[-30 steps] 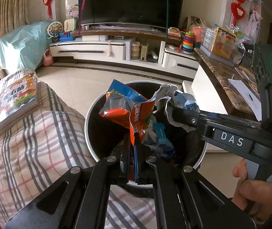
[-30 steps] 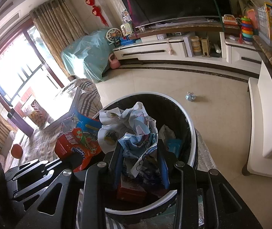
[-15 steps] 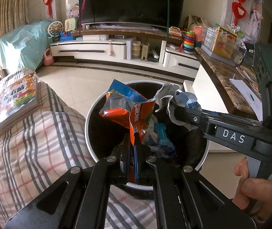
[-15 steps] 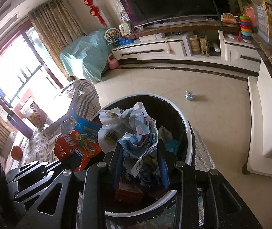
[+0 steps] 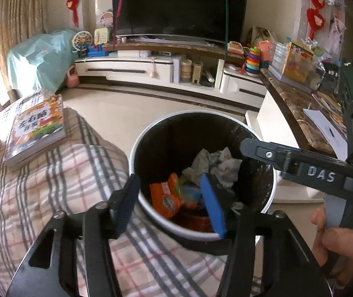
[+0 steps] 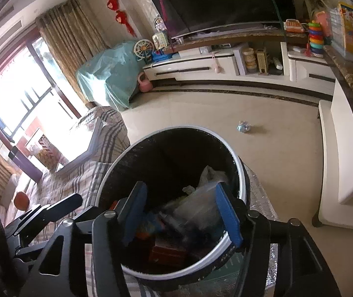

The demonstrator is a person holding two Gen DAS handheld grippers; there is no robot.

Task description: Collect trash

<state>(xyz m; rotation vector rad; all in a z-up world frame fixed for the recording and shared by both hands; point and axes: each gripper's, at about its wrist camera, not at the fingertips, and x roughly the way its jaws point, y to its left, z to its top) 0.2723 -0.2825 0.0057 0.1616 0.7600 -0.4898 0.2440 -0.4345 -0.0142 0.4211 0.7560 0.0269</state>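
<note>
Both grippers hung over the black trash bin [image 5: 136, 153] with jaws spread wide and empty. Below and ahead of the left gripper [image 5: 170, 203], the orange snack wrapper [image 5: 166, 198] lay inside the bin, its long axis running roughly along the fingers. Crumpled paper [image 5: 216, 164] sat farther in. Under the right gripper [image 6: 178, 212], the bin's contents were blurred. Another scrap [image 6: 243, 126] lay on the floor well ahead.

My pads [image 5: 212, 205] blue, bin [image 5: 136, 143] black inside with white rim, snack bag [image 5: 166, 195] orange, blanket [image 5: 28, 185] pink-grey plaid, floor [image 6: 201, 109] cream, curtain [image 6: 70, 27] tan
</note>
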